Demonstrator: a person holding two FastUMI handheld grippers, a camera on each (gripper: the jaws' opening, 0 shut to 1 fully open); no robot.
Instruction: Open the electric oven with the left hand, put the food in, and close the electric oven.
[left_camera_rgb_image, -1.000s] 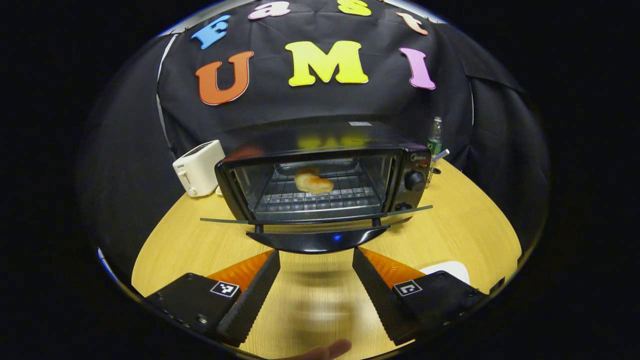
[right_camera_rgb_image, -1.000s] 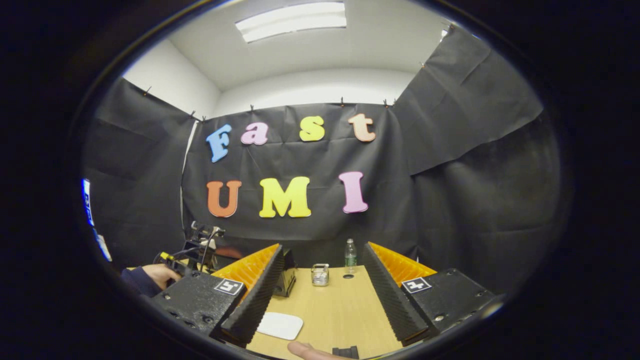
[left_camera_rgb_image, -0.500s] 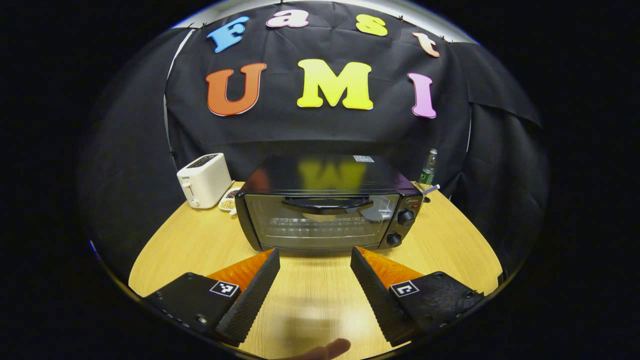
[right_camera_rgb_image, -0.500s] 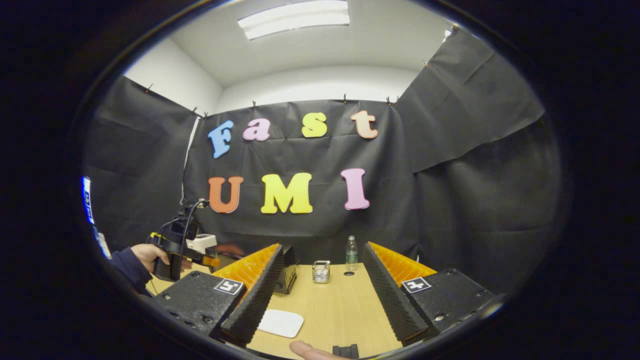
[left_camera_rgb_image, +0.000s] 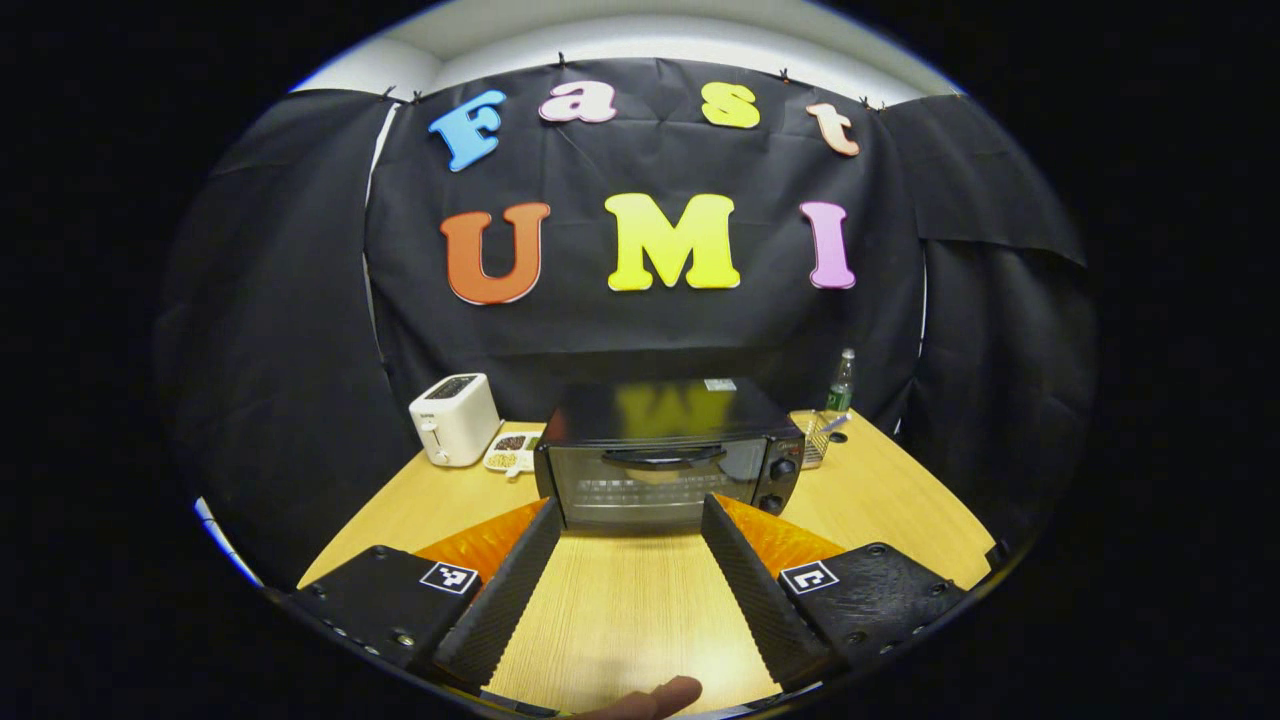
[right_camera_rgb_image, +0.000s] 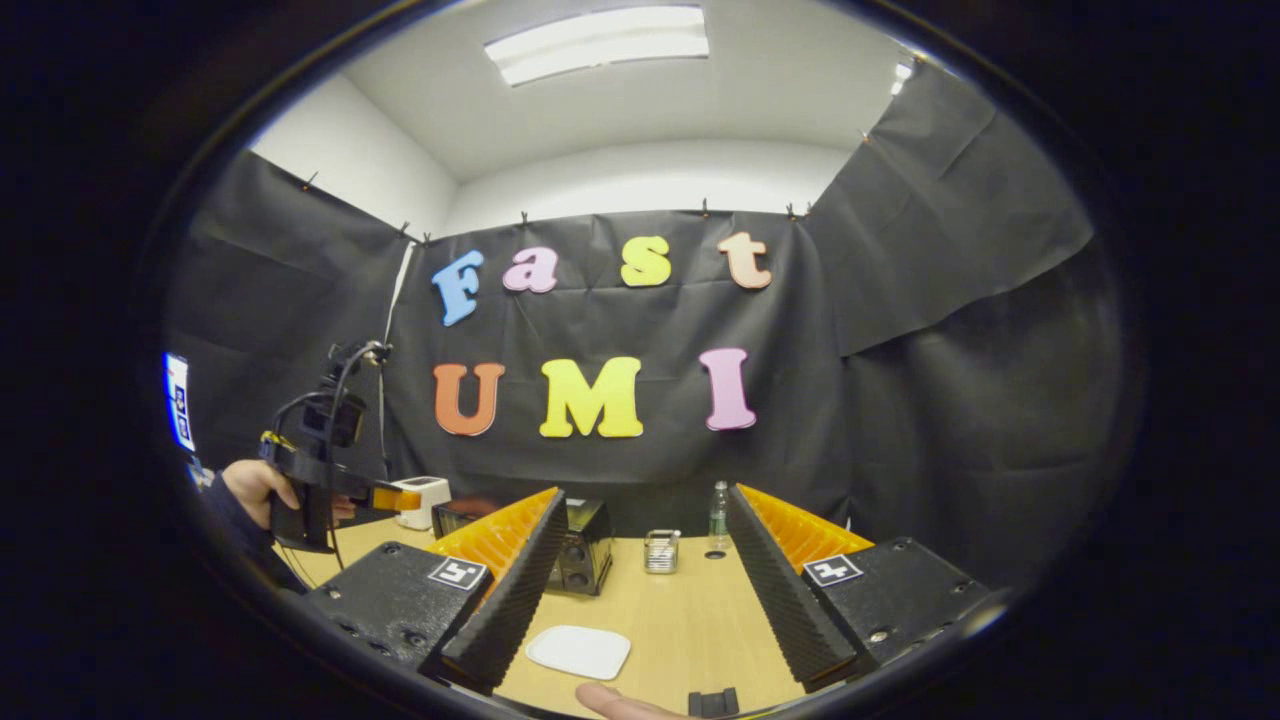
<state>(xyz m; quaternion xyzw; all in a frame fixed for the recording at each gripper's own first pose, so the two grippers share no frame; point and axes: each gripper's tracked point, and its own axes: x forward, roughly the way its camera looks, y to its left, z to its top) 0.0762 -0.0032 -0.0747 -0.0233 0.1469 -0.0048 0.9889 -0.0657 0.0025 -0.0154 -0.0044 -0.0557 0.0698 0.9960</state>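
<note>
While oven (left_camera_rgb_image: 668, 462) sits shut — toaster (left_camera_rgb_image: 456, 432) left, bottle (left_camera_rgb_image: 841, 382) right.

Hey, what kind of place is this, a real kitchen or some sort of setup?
Likely a staged recording booth, not a kitchen: black cloth walls, one wooden table carrying an electric oven and a toaster, and a plain ceiling light.

Counter (left_camera_rgb_image: 620, 610): light wood grain, smooth matt. Oven (left_camera_rgb_image: 668, 452): glossy black top, glass door. Toaster (left_camera_rgb_image: 455, 419): smooth white plastic. Bottle (left_camera_rgb_image: 842, 381): clear plastic. Plate (right_camera_rgb_image: 578, 651): smooth white. Wall cloth (left_camera_rgb_image: 250, 330): matt, creased.
</note>
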